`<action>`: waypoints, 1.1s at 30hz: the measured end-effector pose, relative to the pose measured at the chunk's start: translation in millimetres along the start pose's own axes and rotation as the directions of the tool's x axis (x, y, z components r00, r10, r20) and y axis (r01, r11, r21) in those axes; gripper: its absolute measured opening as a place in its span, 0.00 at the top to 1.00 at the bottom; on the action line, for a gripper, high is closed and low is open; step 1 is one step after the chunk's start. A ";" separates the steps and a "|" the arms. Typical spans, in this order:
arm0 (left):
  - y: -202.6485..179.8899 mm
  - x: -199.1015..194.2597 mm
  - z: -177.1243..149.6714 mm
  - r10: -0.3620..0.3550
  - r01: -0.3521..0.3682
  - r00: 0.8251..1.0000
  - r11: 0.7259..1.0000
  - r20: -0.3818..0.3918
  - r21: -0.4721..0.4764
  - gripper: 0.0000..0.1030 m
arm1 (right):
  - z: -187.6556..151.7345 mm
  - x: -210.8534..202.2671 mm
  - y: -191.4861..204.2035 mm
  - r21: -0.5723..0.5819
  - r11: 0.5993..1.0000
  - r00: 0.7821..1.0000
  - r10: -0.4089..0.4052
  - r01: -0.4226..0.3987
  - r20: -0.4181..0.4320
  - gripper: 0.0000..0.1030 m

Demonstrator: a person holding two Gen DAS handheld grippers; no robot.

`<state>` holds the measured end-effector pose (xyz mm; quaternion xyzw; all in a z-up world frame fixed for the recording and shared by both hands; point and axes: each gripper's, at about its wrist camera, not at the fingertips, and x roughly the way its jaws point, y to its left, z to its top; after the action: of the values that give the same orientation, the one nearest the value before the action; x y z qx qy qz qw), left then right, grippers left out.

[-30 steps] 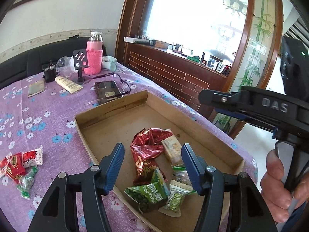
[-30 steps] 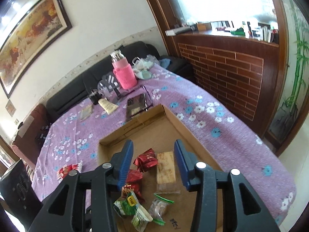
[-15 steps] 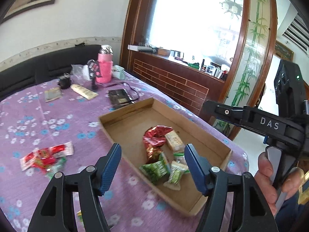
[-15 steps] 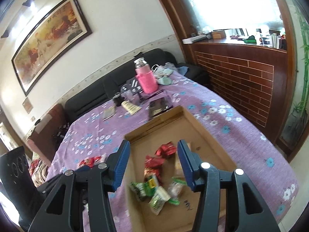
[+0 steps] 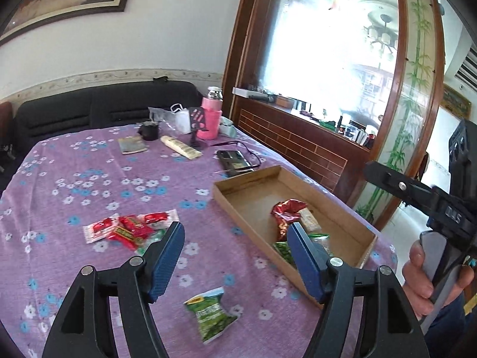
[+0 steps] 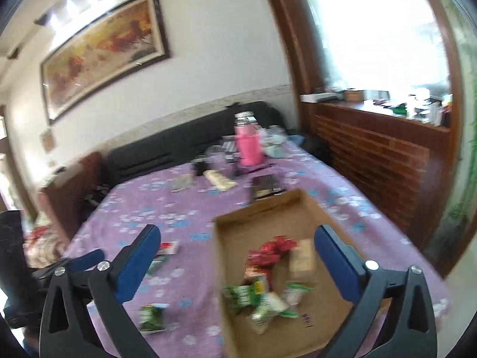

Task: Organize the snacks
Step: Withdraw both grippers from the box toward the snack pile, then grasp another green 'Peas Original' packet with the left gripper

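A shallow cardboard box [image 5: 247, 176] lies on the purple flowered tablecloth and holds red, green and beige snack packets [image 5: 287, 211]. My left gripper [image 5: 235, 238] hovers above the cloth just left of the box, its jaws opening with nothing between them. A green packet [image 5: 211, 313] lies on the cloth below it, and a pile of red packets [image 5: 128, 229] further left. My right gripper [image 6: 237, 238] hangs over the box [image 6: 268, 208] near its front left corner, jaws opening wide and empty; this view is blurred. The snacks [image 6: 268, 252] lie below it. A hand [image 5: 420, 277] holds its handle.
At the far end of the table stand a pink flask [image 5: 210, 116], a black cup [image 5: 149, 131], a cream tube [image 5: 180, 147] and a dark phone [image 5: 234, 161]. A black sofa runs behind the table. A brick-patterned wooden partition [image 5: 298, 143] borders the right side.
Both grippers have drawn back from the box, and the left one has swung left, so a green packet on the cloth now shows. The right jaws have spread wide; the left ones widened slightly.
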<state>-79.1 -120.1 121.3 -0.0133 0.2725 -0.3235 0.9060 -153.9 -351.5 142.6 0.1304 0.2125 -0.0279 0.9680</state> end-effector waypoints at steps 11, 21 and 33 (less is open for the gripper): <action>30.3 -1.8 -18.4 0.052 -0.047 0.994 0.997 -0.097 0.055 0.27 | -39.2 14.0 6.4 -0.023 0.986 0.980 0.164 -0.167 -0.116 0.09; 22.5 47.5 -48.6 0.033 0.004 0.928 0.995 -0.370 0.098 0.25 | -50.5 25.7 10.4 -0.027 0.967 0.957 0.245 -0.252 -0.158 0.09; 26.8 85.6 -68.3 0.161 -0.169 0.875 0.985 -0.457 0.023 0.58 | -47.6 32.3 9.7 -0.028 0.971 0.958 0.230 -0.238 -0.172 0.09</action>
<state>-42.9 -139.3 16.2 0.0787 0.4811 -0.2370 0.8404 -142.8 -329.5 89.7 0.1332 0.2766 0.1032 0.9461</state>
